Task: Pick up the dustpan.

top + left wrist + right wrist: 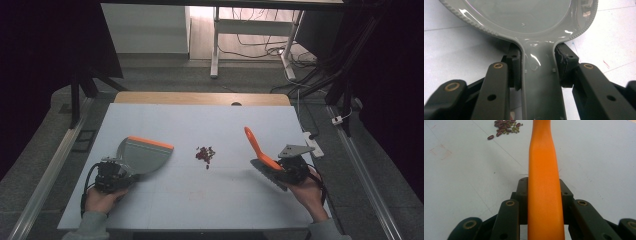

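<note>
Two grippers work over the pale worktop [225, 125]. At lower left of the high view the left gripper [111, 175] has its jaws clenched on the handle of a grey dustpan [142, 155], whose orange-edged lip points toward frame centre. At lower right the right gripper [290, 167] grasps a brush [260, 152] by its orange handle, which rises toward the upper left. A small heap of dark red beans [205, 154] lies mid-frame between them, apart from both tools

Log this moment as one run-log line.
left hand-held gripper: shut on dustpan | right hand-held gripper: shut on brush | beans: piled between, unswept
</note>
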`<state>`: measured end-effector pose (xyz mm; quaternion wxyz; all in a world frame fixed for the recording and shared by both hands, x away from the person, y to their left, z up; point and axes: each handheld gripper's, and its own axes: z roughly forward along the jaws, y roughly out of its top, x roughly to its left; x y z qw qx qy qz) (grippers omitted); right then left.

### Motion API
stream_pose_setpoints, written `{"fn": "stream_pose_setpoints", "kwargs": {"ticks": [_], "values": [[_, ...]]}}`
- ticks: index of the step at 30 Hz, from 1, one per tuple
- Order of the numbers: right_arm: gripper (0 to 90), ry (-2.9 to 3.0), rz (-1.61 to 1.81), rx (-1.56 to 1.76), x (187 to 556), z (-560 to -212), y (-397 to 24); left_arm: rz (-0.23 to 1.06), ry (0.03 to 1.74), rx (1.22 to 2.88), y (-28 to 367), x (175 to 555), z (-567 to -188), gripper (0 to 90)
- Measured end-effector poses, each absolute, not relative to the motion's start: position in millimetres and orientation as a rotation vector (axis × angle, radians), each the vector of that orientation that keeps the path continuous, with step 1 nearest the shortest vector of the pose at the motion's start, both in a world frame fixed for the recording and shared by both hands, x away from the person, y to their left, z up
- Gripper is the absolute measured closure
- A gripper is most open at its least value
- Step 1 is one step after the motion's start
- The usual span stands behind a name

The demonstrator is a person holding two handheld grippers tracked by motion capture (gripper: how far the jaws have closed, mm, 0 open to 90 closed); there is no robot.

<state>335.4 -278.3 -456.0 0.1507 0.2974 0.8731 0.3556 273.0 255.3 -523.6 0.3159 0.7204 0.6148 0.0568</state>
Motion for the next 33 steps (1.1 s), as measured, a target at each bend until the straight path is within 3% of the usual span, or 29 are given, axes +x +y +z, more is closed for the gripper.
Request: {"fn": "stream_pose_setpoints", "kwargs": {"ticks": [33], "values": [[70.8, 2.469, 1.047, 0.895, 341, -452, -278, 0.243, 1.388, 1.893, 271, 268, -504, 61.6]]}}
